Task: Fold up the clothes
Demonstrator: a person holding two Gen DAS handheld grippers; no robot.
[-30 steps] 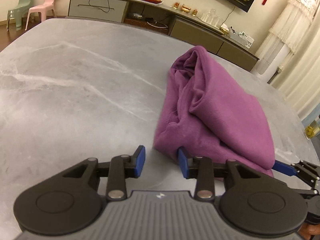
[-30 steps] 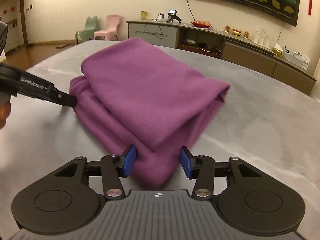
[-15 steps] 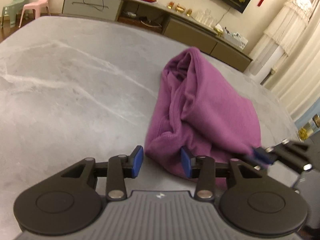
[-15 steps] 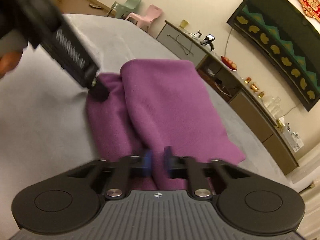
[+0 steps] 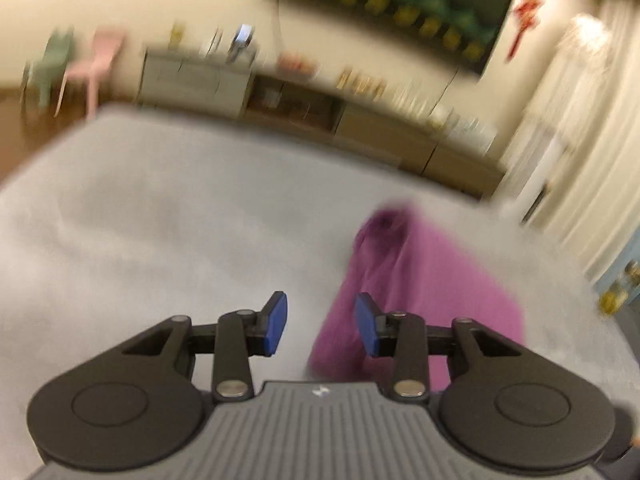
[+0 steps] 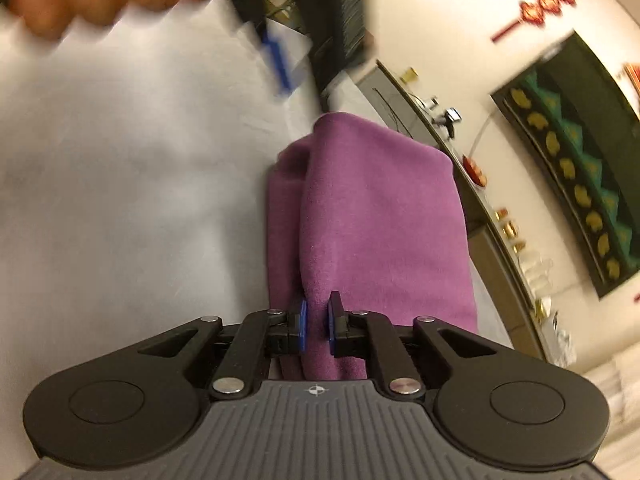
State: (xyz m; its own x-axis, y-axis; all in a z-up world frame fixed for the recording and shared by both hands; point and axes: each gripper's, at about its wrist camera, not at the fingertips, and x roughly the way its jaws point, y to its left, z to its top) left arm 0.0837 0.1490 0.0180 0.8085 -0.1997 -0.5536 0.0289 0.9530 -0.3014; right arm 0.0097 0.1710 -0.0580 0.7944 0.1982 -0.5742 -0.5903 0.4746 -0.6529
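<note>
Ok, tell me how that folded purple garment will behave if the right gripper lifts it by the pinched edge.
The purple garment looks like soft fleece, so it will likely droop from the right gripper. Its loosely stacked layers may slide open. It is probably light, and the left gripper is open, holding nothing.

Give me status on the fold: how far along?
Done: purple garment already doubled into a compact stack on the grey table. In hand: right gripper pinches its near edge; left gripper is open, holding nothing. Left: probably one last fold or straightening.
</note>
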